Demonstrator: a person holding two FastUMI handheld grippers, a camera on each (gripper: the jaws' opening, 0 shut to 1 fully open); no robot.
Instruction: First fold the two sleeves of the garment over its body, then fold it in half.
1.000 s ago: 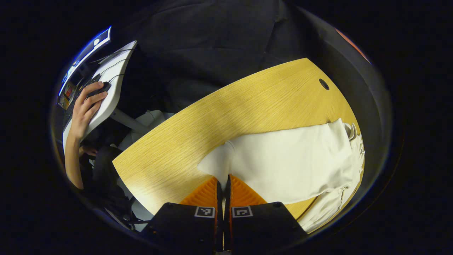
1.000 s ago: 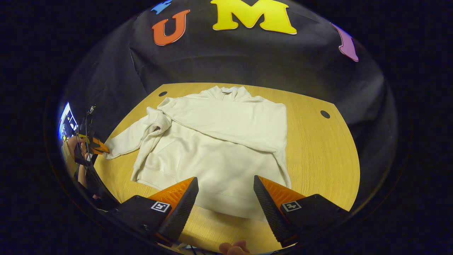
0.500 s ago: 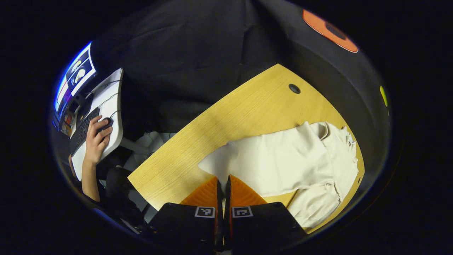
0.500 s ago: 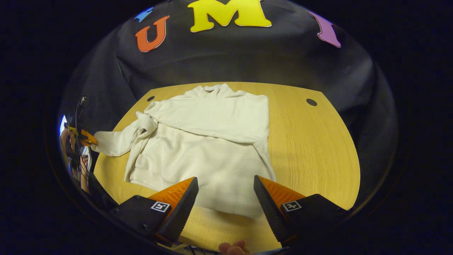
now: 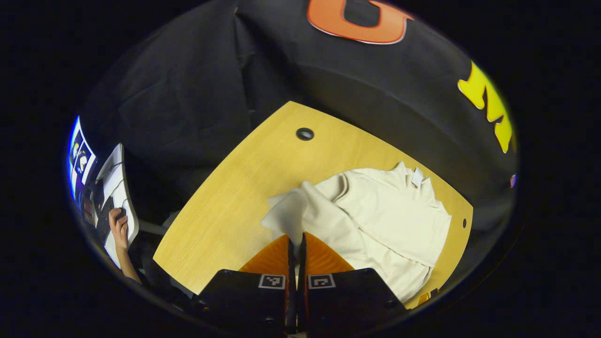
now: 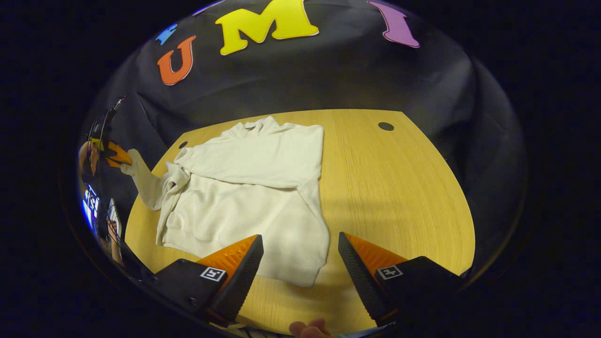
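A cream sweatshirt (image 6: 244,192) lies on the wooden table (image 6: 389,188), collar toward the far wall. One sleeve (image 6: 263,164) is folded across its chest. My left gripper (image 5: 295,244) is shut on the cuff of the other sleeve (image 5: 286,213) and holds it lifted above the table's left side; in the right gripper view that gripper (image 6: 115,155) and the raised sleeve (image 6: 143,180) show at far left. My right gripper (image 6: 300,256) hangs open over the sweatshirt's near hem, with nothing between its fingers.
The table has round cable holes (image 6: 386,126) near its back corners (image 5: 304,134). Bare wood spreads to the right of the sweatshirt. A person's hand (image 5: 118,225) rests on a white desk (image 5: 117,188) with a screen, beyond the table's left end.
My left gripper has lifted the sleeve cuff off the table and swung it toward the sweatshirt's body. The right gripper has drifted right, still open.
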